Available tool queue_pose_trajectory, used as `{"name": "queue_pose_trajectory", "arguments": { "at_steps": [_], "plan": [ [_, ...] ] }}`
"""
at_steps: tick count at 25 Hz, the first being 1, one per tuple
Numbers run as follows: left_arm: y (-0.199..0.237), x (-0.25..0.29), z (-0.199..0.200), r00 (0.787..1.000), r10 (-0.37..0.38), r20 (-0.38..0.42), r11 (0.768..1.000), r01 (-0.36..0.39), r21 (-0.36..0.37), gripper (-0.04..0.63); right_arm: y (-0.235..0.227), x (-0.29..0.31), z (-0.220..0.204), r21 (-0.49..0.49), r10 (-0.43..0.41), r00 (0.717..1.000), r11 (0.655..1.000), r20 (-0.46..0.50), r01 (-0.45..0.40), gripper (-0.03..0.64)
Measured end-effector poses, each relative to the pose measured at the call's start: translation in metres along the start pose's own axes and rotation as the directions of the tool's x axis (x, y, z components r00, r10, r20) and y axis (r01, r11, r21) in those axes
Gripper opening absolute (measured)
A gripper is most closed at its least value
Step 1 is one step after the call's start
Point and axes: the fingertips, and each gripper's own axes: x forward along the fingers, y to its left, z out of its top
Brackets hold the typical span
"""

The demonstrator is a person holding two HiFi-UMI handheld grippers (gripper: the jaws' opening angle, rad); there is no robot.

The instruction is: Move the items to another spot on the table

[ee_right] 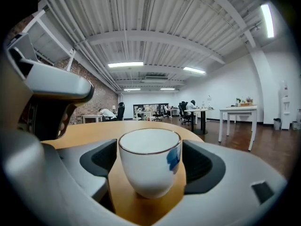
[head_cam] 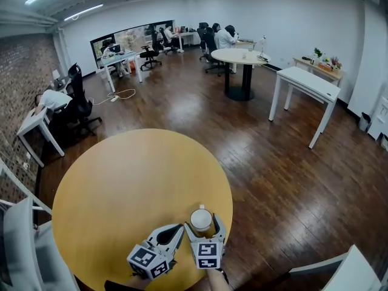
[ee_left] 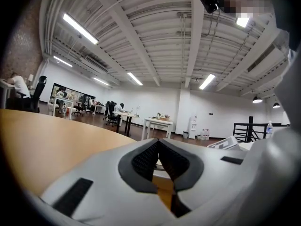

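A white cup point(head_cam: 200, 219) with a thin dark rim and a blue mark stands upright on the round yellow table point(head_cam: 121, 180), near its front right edge. My right gripper point(head_cam: 204, 224) straddles it, one jaw on each side. In the right gripper view the cup point(ee_right: 150, 166) rests on the tabletop between the dark pads point(ee_right: 200, 161), with a sliver of space at each side, so the right gripper point(ee_right: 149, 160) is open. My left gripper point(head_cam: 176, 230) lies just left of the cup, pointing toward it. Its jaws meet at the tips, and the left gripper point(ee_left: 158, 142) holds nothing.
The table's edge curves close to the right of the cup, with dark wooden floor point(head_cam: 285, 180) beyond. A white chair point(head_cam: 21, 235) stands at the lower left and another white frame point(head_cam: 339, 271) at the lower right. Other desks and seated people are far back.
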Motion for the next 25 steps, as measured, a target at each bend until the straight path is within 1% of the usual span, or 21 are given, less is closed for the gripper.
{"name": "queue_pose_trajectory", "arguments": {
  "at_steps": [6, 7, 10, 16, 19, 25],
  "plan": [
    [0.013, -0.008, -0.001, 0.999, 0.033, 0.000, 0.999, -0.033, 0.015, 0.009, 0.001, 0.019, -0.001, -0.023, 0.008, 1.000, 1.000, 0.000, -0.008, 0.439],
    [0.015, -0.009, -0.001, 0.999, 0.039, 0.000, 0.999, -0.039, 0.018, 0.009, 0.001, 0.021, 0.000, -0.024, 0.014, 1.000, 1.000, 0.003, -0.014, 0.405],
    [0.018, -0.012, -0.001, 0.999, 0.053, -0.002, 0.998, -0.052, 0.024, 0.009, 0.000, 0.024, 0.000, -0.018, 0.023, 1.000, 1.000, 0.010, -0.022, 0.399],
    [0.018, -0.017, 0.005, 0.999, 0.053, 0.002, 0.998, -0.053, 0.027, 0.009, 0.001, 0.016, 0.003, -0.019, 0.011, 1.000, 1.000, 0.002, -0.011, 0.399],
    [0.018, -0.020, 0.012, 0.998, 0.058, 0.011, 0.998, -0.058, 0.032, 0.009, 0.003, 0.008, 0.017, -0.009, 0.011, 1.000, 1.000, 0.020, -0.011, 0.399],
    [0.007, -0.029, 0.029, 0.999, 0.048, 0.016, 0.997, -0.049, 0.062, 0.009, 0.010, -0.009, 0.056, -0.036, 0.024, 0.999, 0.999, 0.043, -0.022, 0.399]
  ]
}}
